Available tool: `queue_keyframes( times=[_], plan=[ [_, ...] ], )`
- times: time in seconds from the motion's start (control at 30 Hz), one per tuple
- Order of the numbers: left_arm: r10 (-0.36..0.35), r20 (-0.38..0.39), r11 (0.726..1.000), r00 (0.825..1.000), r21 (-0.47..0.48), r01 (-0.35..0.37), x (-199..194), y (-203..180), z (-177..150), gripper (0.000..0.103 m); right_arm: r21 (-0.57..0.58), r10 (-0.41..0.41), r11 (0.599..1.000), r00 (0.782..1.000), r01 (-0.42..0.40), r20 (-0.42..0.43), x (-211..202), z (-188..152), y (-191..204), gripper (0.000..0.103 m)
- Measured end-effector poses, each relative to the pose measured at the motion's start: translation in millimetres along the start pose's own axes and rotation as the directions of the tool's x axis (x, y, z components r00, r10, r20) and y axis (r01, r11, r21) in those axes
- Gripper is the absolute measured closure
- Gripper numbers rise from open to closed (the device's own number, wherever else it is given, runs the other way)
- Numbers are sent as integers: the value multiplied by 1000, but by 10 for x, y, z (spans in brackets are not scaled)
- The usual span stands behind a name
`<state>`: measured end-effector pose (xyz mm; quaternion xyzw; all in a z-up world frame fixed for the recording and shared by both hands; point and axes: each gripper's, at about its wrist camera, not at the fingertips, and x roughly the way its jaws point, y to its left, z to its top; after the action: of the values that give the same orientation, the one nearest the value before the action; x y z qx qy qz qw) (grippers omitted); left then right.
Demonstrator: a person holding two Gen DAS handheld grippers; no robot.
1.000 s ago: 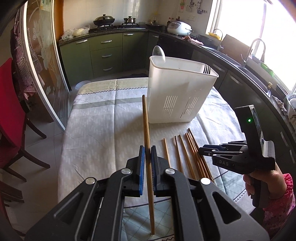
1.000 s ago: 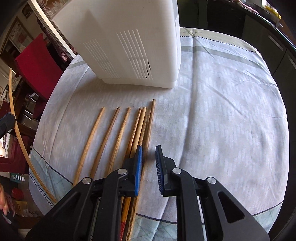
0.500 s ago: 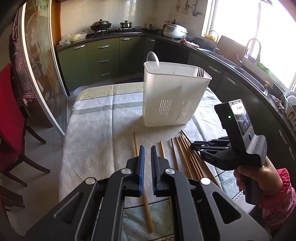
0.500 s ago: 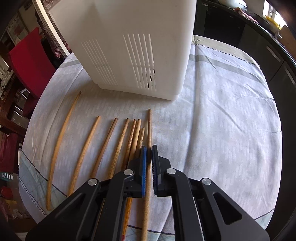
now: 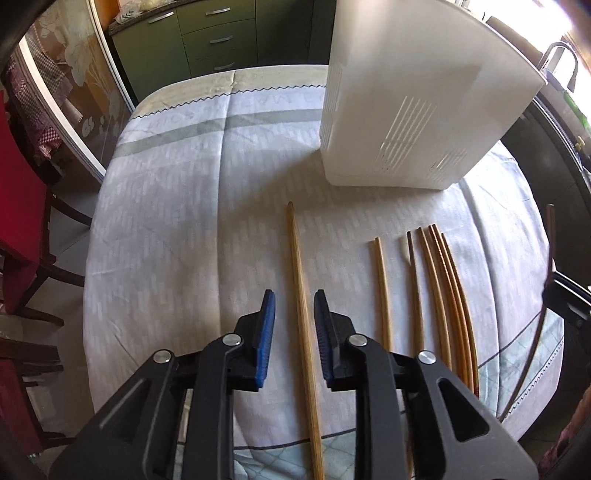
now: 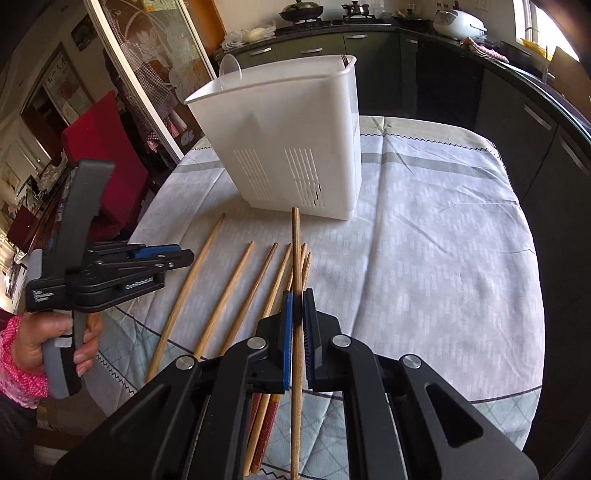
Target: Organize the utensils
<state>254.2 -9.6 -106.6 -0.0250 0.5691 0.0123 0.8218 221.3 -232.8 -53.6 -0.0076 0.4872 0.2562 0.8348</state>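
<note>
Dark green cabinets (image 6: pixel 373 48) are lining the far wall under a black counter (image 6: pixel 517 70), where a wok (image 6: pixel 297 9) and rice cooker (image 6: pixel 458 22) are sitting. Daylight is pouring through a window (image 6: pixel 550 33). A red chair (image 5: pixel 20 206) is standing beside the cloth-covered table (image 5: pixel 177 206).

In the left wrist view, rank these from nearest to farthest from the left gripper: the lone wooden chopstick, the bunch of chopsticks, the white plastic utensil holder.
1. Lone wooden chopstick: lies between the open left gripper fingers.
2. Bunch of chopsticks: on the cloth to the right.
3. White plastic utensil holder: farthest, ahead and right.
</note>
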Motion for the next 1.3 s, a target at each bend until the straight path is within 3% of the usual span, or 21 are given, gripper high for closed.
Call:
queue_keyframes(
  times=[0.2,0.23,0.3,0.37,0.57,0.7,0.9,1.0,1.3],
  plan=[
    [29,-35,1000,999,1,-29,160,-88,81,77,1,17,1000,1000,-17,18,-221,-90,-36,97],
    [25,-42,1000,999,-1,-25,183,-95,83,79,3,21,1000,1000,-21,21,-236,-113,-26,97],
    [35,-35,999,999,1,-35,193,-117,109,97,7,28,1000,999,-28,28,-265,-125,-22,97],
    [20,-35,1000,999,-16,-20,189,-107,130,97,8,36,999,999,-36,36,-298,-134,-26,97],
    [-6,95,1000,995,-12,7,-203,-40,86,97,1,63,998,994,-63,86,-508,-156,-19,97],
    [-42,226,999,973,9,41,-672,-4,-75,97,-11,71,997,988,-71,135,-725,-156,1,97],
    [-76,397,997,915,54,59,-1278,-30,-370,97,-37,57,998,979,-51,197,-1017,-198,80,97],
    [-87,434,996,897,64,66,-1459,-67,-491,97,-50,48,998,976,-38,213,-1111,-208,134,97],
    [-97,474,995,875,72,71,-1661,-45,-555,97,-73,45,997,968,-28,246,-1219,-160,222,97]
  ],
)
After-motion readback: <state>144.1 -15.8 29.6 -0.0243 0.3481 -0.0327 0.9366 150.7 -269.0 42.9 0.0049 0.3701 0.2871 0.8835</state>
